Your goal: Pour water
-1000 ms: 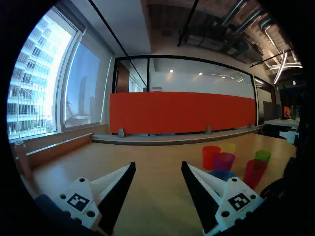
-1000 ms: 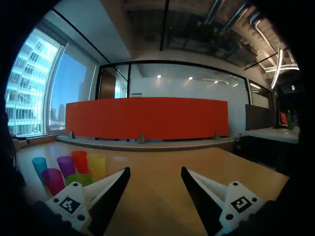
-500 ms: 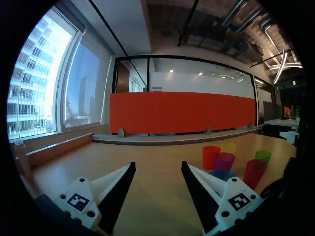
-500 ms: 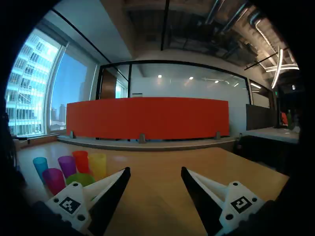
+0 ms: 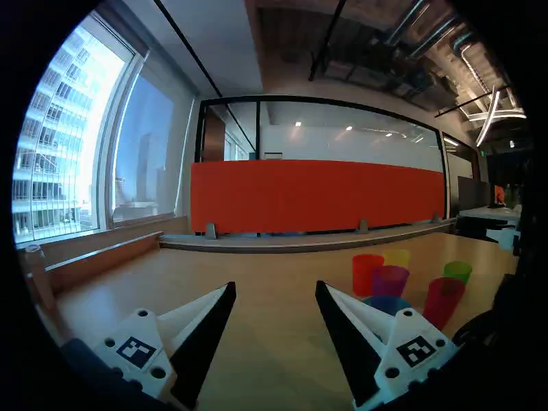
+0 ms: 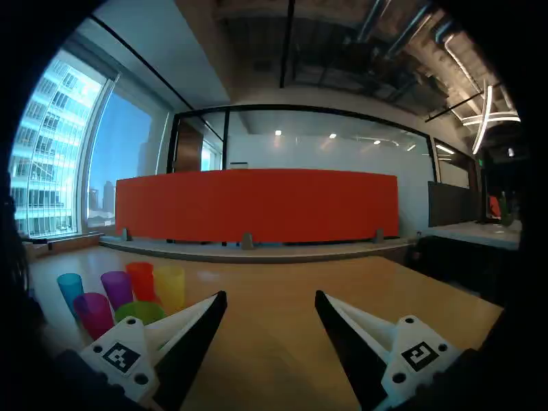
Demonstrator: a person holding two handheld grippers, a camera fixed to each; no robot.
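We see the left gripper (image 5: 274, 285) with its fingers spread wide and nothing between them, over the wooden table (image 5: 267, 270). The plastic cups stand in a group on the table at about 4 o'clock from this gripper:

- red cup (image 5: 366, 272)
- yellow cup (image 5: 397, 257)
- purple cup (image 5: 390, 279)
- pink cup (image 5: 443, 300)
- green cup (image 5: 457, 271)
- blue cup (image 5: 382, 302), partly hidden behind a finger

In the right gripper view, the right gripper (image 6: 269, 294) is likewise spread and holds nothing. Here the cups stand at about 8 o'clock, and a finger partly covers the green cup. An orange partition (image 5: 315, 195) spans the far table edge at 12 o'clock.
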